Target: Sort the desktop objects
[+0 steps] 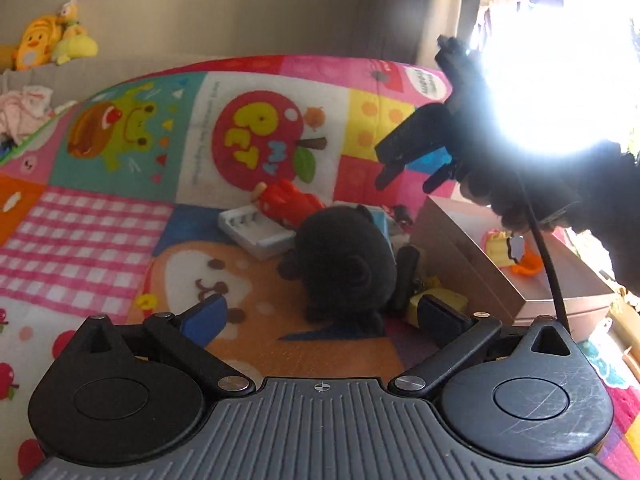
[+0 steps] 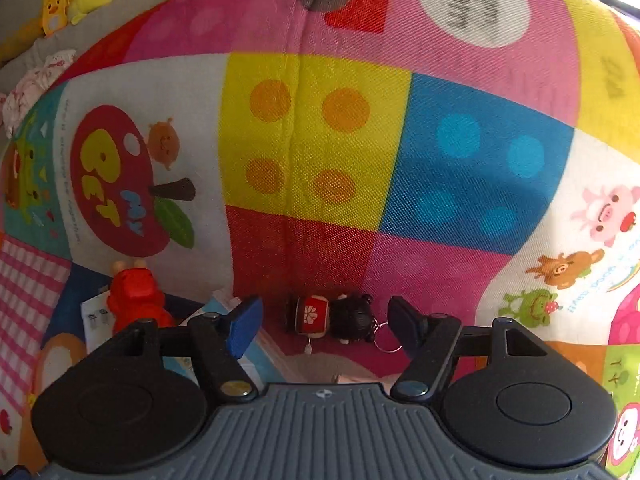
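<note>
Hovering over a bright patchwork mat [image 2: 320, 128] spread on the tabletop, both claws spread wide, nothing pinched.

Right claw [image 2: 326, 322]: small black bear keychain [image 2: 332, 320] lies on the mat dead ahead, framed in the gap between the two fingers, touching neither. Red-and-white body toward the left finger, dark bear head toward the right, metal ring [image 2: 384, 338] just beside the right fingertip. Long axis runs across the gap, finger to finger, so closing now would squeeze it end to end. My judgement: a turn of the wrist, or a grip across the narrower middle, would seat better.

Left claw [image 1: 322, 312]: large black plush [image 1: 344, 264] sits on the mat straight ahead, just beyond the fingertips, roughly centred. Behind it a red toy [image 1: 286, 202] rests on a white charger [image 1: 256, 232]. Yellow pieces [image 1: 438, 304] lie near the right finger.

Open brown box [image 1: 520, 280] stands to the right of the plush, a few small toys inside; likely the sorting bin.

Right claw is the nearer to the keychain; left is the nearer to the plush. Glare from the window washes out the left view's upper right.
</note>
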